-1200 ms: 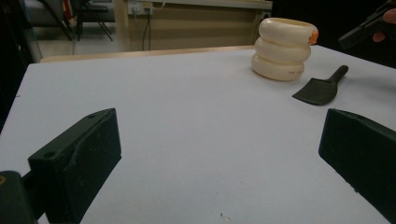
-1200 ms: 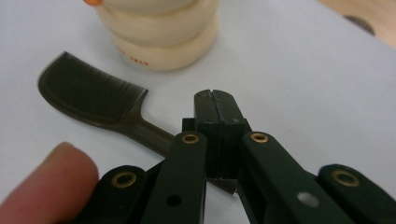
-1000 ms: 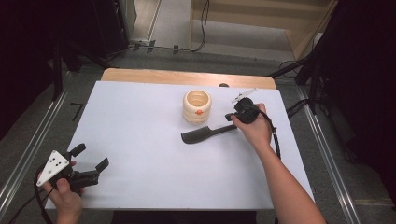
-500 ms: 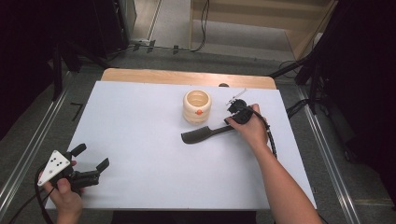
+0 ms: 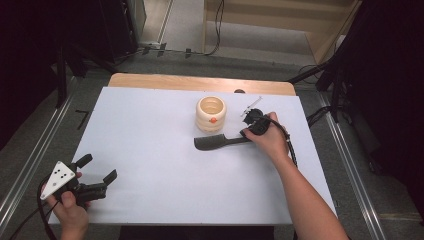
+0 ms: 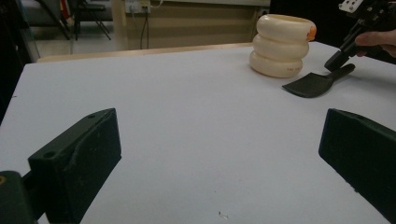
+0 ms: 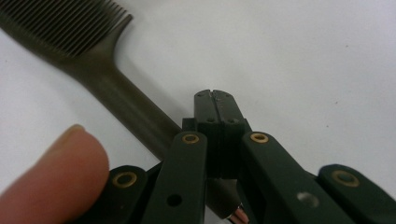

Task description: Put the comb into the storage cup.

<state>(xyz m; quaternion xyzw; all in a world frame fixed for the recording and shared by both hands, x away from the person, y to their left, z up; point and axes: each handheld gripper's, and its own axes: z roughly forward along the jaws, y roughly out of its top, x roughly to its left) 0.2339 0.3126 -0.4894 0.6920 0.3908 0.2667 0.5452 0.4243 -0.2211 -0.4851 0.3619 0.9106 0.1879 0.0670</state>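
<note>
One camera sits high above the person's side and looks forward and down on the whole white table (image 5: 150, 150). The left gripper's camera sits low, looking across the table toward the far cream ring stack (image 6: 280, 44) and black comb (image 6: 317, 83). The right gripper's camera looks down, very close to that comb (image 7: 93, 70).

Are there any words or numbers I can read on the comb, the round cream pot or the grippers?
None can be read.
Cream pot: a tiny dark mark low on its side, too small to read.
Comb: no writing shows.
Left gripper: its grey plate has black dots, no letters.
</note>
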